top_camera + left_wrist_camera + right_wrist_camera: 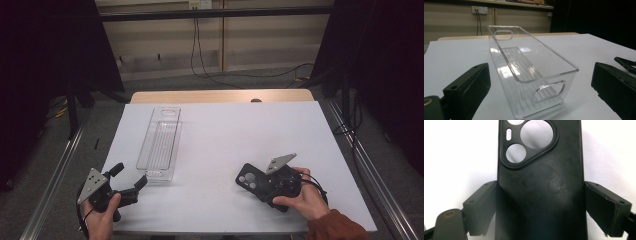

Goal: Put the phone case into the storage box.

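A clear, empty plastic bin with cut-out handles lies lengthwise on the left of the white table top. My left gripper is open just short of the bin's near end. Its black fingers stand wide apart on either side of that end, touching nothing. A black phone case with a triangular camera cut-out sits low over the table at the front right. My right gripper is shut on it, with one pad against each long side.
A wooden table edge shows behind the white sheet. Metal rails run along both sides of the table, and dark curtains hang left and right. Cables trail on the floor beyond the table.
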`<state>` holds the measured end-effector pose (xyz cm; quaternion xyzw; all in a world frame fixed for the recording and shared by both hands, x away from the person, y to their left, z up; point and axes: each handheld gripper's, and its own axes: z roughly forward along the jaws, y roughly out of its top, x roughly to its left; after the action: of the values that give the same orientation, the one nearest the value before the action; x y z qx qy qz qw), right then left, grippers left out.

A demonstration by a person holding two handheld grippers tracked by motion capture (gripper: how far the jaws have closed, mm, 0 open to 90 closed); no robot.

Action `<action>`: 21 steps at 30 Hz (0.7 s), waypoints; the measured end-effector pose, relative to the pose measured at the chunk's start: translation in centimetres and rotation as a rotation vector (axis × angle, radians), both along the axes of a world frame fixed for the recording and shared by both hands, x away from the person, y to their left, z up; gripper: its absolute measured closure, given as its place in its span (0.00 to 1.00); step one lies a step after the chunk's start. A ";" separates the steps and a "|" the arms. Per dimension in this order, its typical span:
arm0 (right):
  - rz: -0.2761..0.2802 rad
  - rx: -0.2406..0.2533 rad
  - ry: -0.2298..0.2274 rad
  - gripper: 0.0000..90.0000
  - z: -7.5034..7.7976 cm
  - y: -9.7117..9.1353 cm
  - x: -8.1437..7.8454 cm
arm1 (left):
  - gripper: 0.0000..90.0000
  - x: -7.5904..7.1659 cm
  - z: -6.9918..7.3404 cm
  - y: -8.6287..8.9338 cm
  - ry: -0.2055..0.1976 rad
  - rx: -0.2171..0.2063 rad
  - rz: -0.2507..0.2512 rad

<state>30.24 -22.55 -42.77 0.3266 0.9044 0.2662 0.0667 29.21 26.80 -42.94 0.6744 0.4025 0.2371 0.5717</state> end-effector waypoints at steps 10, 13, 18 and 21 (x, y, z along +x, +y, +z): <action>-0.026 0.049 -0.036 0.16 0.0 -0.3 0.2 | 0.03 0.0 0.0 0.1 -0.002 -0.003 0.002; -0.045 0.068 -0.050 0.16 0.0 -0.6 0.2 | 0.03 0.0 0.0 0.1 -0.003 -0.003 0.001; -0.076 0.109 -0.073 0.16 0.0 -1.1 0.3 | 0.03 -0.1 0.1 0.1 -0.002 -0.003 0.001; -0.097 0.136 -0.086 0.16 0.0 -1.3 0.4 | 0.03 -0.1 0.1 0.2 -0.003 -0.001 -0.002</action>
<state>30.59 -23.89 -42.79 0.3620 0.8638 0.3370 0.0960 29.13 26.98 -42.86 0.6743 0.4011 0.2374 0.5727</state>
